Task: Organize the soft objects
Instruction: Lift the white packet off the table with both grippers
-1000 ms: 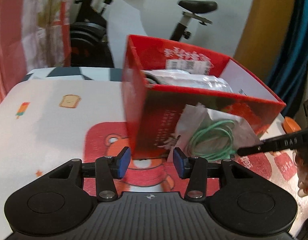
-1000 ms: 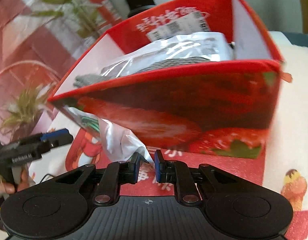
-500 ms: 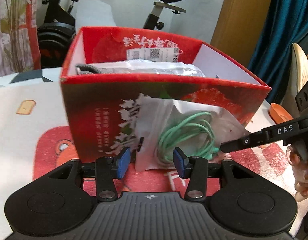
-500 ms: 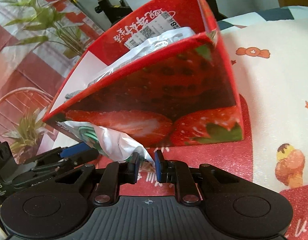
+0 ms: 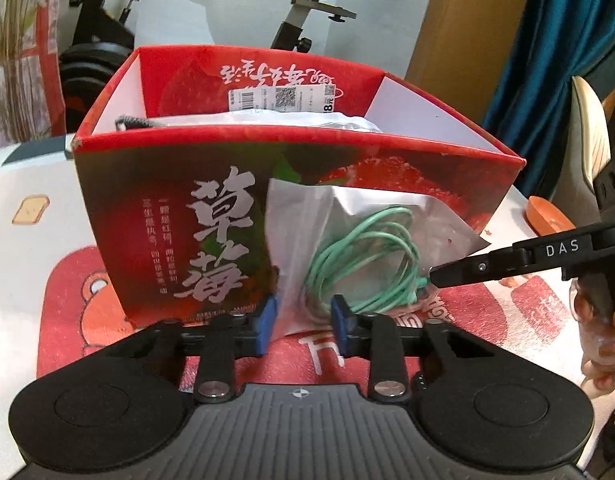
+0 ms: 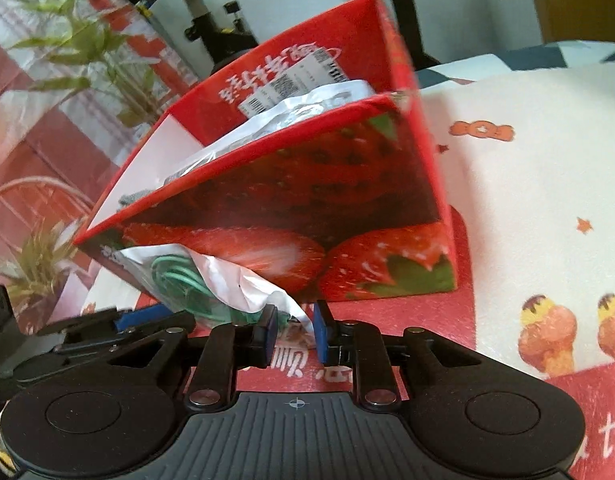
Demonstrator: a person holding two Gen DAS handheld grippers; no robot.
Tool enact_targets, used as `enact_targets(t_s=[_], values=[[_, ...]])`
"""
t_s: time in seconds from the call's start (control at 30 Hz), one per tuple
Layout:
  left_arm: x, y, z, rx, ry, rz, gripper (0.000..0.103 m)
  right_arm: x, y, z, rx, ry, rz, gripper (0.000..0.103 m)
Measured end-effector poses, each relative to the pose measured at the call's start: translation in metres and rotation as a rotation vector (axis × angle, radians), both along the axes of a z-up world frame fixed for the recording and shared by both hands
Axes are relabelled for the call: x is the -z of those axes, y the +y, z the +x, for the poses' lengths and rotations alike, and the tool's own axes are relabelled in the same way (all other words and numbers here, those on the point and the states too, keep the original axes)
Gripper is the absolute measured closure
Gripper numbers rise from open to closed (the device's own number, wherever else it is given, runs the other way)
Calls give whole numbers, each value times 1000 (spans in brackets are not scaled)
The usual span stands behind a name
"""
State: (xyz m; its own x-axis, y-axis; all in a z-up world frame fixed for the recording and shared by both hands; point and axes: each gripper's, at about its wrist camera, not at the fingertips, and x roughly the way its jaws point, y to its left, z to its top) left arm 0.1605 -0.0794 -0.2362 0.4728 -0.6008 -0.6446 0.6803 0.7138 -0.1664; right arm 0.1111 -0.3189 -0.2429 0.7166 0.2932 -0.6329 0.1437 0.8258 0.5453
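Observation:
A clear plastic bag (image 5: 307, 232) with a coiled green cable (image 5: 371, 256) leans against the front of a red strawberry box (image 5: 167, 200). My left gripper (image 5: 303, 322) is open, its blue pads either side of the bag's lower edge. My right gripper (image 6: 293, 328) is partly open around the bag's corner (image 6: 295, 312); it also shows in the left wrist view (image 5: 433, 274) at the bag's right edge. The box (image 6: 347, 184) holds other bagged items (image 5: 307, 120). The bag also shows in the right wrist view (image 6: 227, 280).
The box stands on a red cartoon mat (image 5: 87, 288) over a white printed cloth (image 6: 527, 184). An orange object (image 5: 547, 216) lies at the right. An exercise bike (image 5: 307, 4) stands behind the table.
The right gripper's jaws have opened from pinching the bag's corner. The left gripper has closed in on the bag, its pads now at the bag's lower edge.

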Motion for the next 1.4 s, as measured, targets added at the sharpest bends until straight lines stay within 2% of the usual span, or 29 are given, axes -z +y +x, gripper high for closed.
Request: enact_targets(t_s=[0.23, 0.43, 0.67, 0.97, 1.4], values=[[1, 9, -7, -47, 65, -54, 80, 11, -4, -12, 46, 19, 119, 83], [2, 18, -23, -75, 105, -77, 80, 13, 0, -13, 72, 19, 119, 82], [5, 22, -19, -97, 122, -79, 79, 7, 6, -10, 88, -10, 41, 82], [0, 22, -7, -101, 99, -79, 79, 3, 8, -9, 84, -31, -5, 82], [-12, 15, -8, -89, -5, -31, 75, 5, 6, -10, 87, -29, -23, 82]])
